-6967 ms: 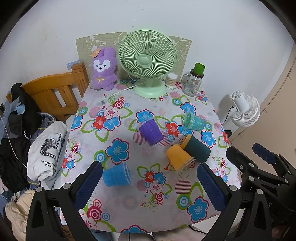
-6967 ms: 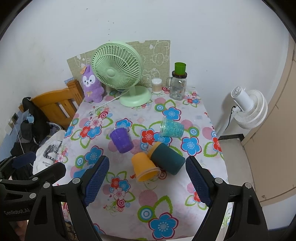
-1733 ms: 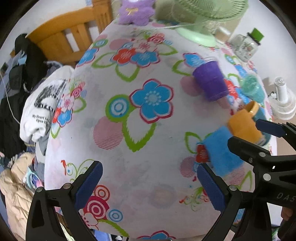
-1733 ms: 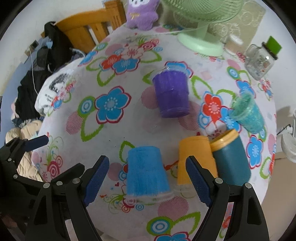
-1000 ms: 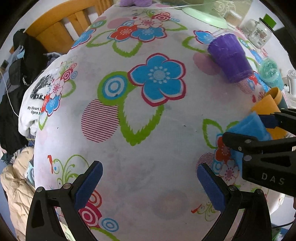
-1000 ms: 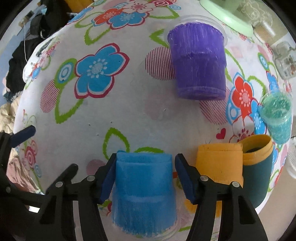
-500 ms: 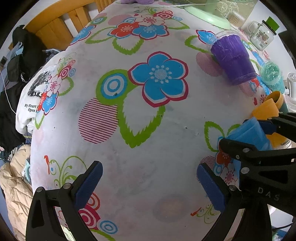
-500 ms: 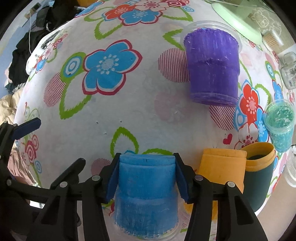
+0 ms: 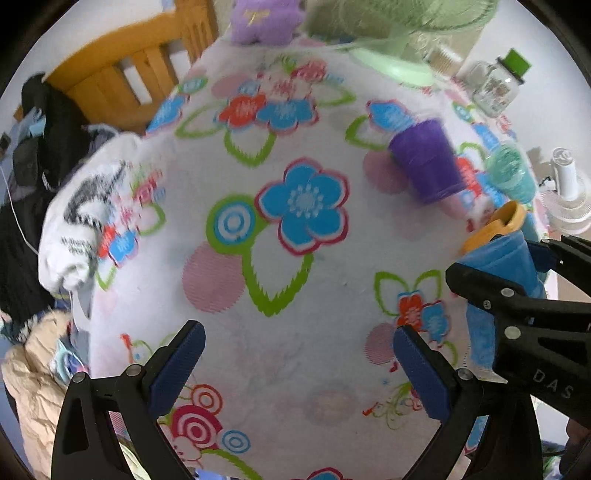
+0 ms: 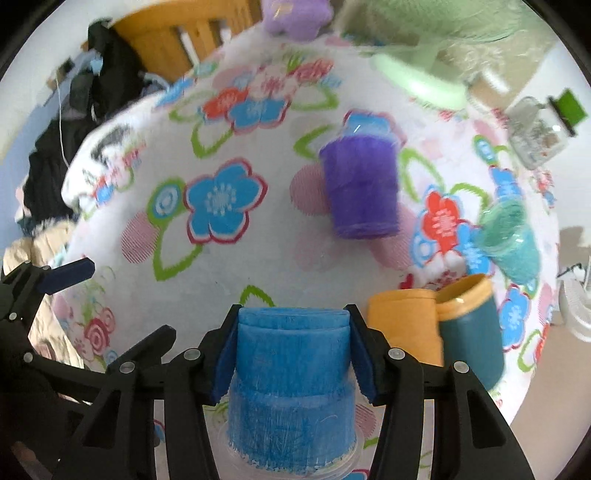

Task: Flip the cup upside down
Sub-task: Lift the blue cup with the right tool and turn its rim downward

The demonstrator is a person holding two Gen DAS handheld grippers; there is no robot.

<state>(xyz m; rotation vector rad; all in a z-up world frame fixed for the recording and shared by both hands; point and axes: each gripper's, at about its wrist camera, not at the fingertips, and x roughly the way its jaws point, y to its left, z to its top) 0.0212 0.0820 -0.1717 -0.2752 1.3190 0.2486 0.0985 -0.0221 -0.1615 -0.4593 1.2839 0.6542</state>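
Right gripper (image 10: 293, 354) is clamped on the blue cup (image 10: 291, 387), pads squeezing its upper body from 9 and 3 o'clock. The cup's long axis runs straight up the frame, closed base away from the camera toward 12, clear rim at 6 near the wrist. Left gripper (image 9: 295, 369) is spread wide, holding nothing, with the cup off at its 3 o'clock. So the right hand looks set to do the flip. Orange cup (image 10: 402, 325) sits just beside at 2 o'clock, purple cup (image 10: 360, 188) further out on the floral tablecloth (image 10: 229, 266).

A table with a flowery cloth (image 9: 295, 258) stands by a white wall (image 9: 92, 33). A wooden chair (image 9: 125, 81) sits at its side, with dark clothes (image 9: 33, 147) piled near it.
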